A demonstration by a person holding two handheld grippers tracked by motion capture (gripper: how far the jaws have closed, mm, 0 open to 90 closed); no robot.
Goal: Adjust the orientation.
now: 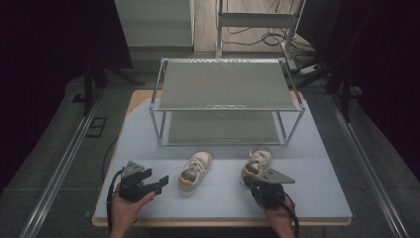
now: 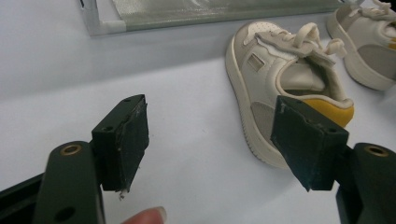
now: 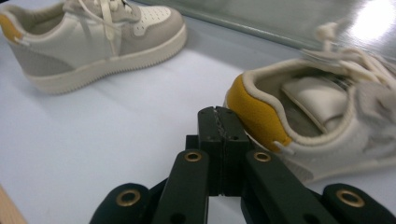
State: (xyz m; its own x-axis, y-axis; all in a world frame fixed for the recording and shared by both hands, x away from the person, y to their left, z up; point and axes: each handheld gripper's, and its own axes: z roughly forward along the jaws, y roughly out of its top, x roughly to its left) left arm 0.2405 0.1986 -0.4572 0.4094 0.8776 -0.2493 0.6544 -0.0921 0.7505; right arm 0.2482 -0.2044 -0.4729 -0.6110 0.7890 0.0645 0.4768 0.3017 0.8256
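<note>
Resting on the near left part of the table (image 1: pixel 317 193), the left claw (image 1: pixel 161 182) stands with its jaws wide apart and nothing between them, pointing right toward the left sneaker (image 1: pixel 195 171). In the left gripper view that same claw (image 2: pixel 212 140) shows its two black pads spread, the left sneaker (image 2: pixel 280 84) lying just beyond the right-hand pad and not touched by it, with a fingertip (image 2: pixel 147 216) showing at the bottom edge. The right claw (image 1: pixel 249 182) is at the near right of the table, jaws pressed together with nothing held, its tip right at the heel of the right sneaker (image 1: pixel 257 162). The right gripper view shows this claw (image 3: pixel 219 123) closed, pads meeting face to face, just beside the yellow heel patch of the right sneaker (image 3: pixel 327 116); whether it touches the heel cannot be told. The other sneaker (image 3: pixel 98 39) lies farther off at the upper left of that view, well apart. Both sneakers are cream and grey with yellow heels, toes pointing away toward the two-tier metal shoe rack (image 1: pixel 225 101) that stands at the far middle of the table, both its shelves bare.
</note>
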